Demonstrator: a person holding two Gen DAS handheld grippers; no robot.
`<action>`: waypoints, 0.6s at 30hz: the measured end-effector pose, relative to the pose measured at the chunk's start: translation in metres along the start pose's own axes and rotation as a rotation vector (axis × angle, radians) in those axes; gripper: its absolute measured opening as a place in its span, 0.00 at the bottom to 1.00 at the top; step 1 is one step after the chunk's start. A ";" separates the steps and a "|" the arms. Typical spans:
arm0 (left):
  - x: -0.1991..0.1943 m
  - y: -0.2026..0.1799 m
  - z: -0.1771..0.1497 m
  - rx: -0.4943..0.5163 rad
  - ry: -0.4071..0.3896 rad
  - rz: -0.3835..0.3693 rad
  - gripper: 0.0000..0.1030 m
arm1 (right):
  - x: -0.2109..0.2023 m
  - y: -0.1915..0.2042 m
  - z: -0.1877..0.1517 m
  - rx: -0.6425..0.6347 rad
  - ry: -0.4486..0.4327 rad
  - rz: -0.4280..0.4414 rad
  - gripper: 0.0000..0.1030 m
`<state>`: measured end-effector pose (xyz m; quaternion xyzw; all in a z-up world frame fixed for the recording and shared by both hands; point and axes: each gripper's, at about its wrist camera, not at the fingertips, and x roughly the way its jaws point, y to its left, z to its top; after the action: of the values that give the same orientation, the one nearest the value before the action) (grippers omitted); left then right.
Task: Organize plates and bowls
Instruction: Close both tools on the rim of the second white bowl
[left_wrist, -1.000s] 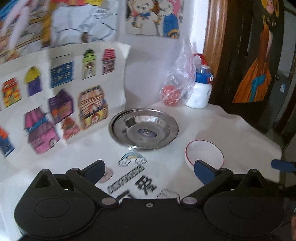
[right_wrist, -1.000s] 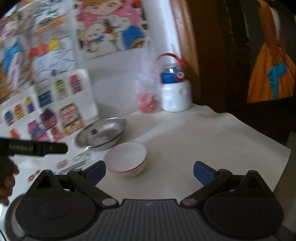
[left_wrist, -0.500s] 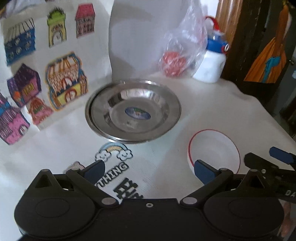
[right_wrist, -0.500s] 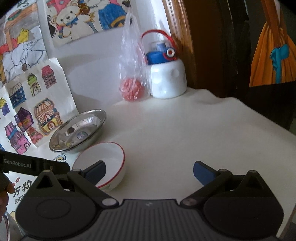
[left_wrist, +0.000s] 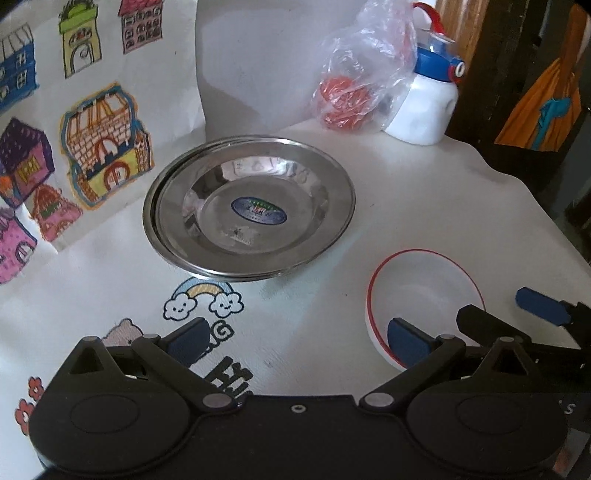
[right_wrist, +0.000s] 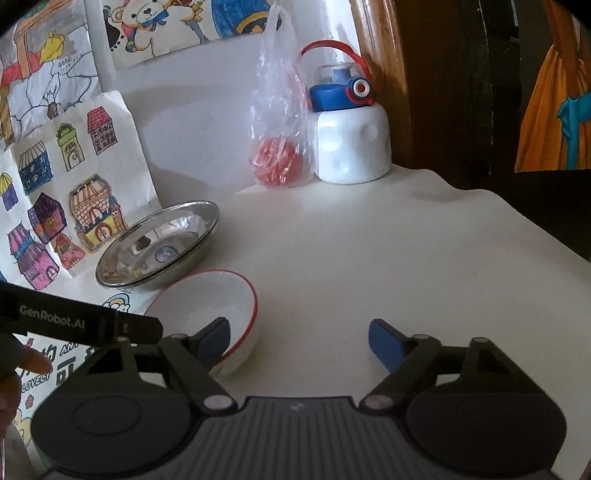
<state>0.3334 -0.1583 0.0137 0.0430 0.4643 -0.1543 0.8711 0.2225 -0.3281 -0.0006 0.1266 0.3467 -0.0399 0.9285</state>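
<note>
Bowl (right_wrist: 207, 314) and steel plates (left_wrist: 251, 210) on table.
Left gripper (left_wrist: 295, 336), marked "GenRobot.AI", open; right gripper (right_wrist: 299, 341) open, closing, left finger in bowl.

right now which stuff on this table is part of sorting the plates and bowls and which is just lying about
Part of the job:
- steel plates, stacked by the drawings
- white bowl with red rim, nearer the table edge

Just lying about:
- water bottle, white with a blue lid
- plastic bag with something red inside
- house drawings propped against the wall
- printed tablecloth
</note>
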 end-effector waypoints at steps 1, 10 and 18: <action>0.001 0.000 0.000 -0.005 0.005 -0.001 0.99 | 0.000 0.000 0.000 0.007 0.000 0.005 0.79; 0.005 -0.006 0.000 -0.005 0.015 -0.026 0.83 | 0.002 0.004 0.001 0.030 0.015 0.054 0.53; 0.008 -0.012 0.001 -0.013 0.033 -0.122 0.50 | 0.008 0.011 0.004 0.073 0.060 0.120 0.28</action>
<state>0.3347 -0.1721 0.0091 0.0115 0.4815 -0.2035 0.8524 0.2328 -0.3187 -0.0006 0.1820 0.3646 0.0074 0.9132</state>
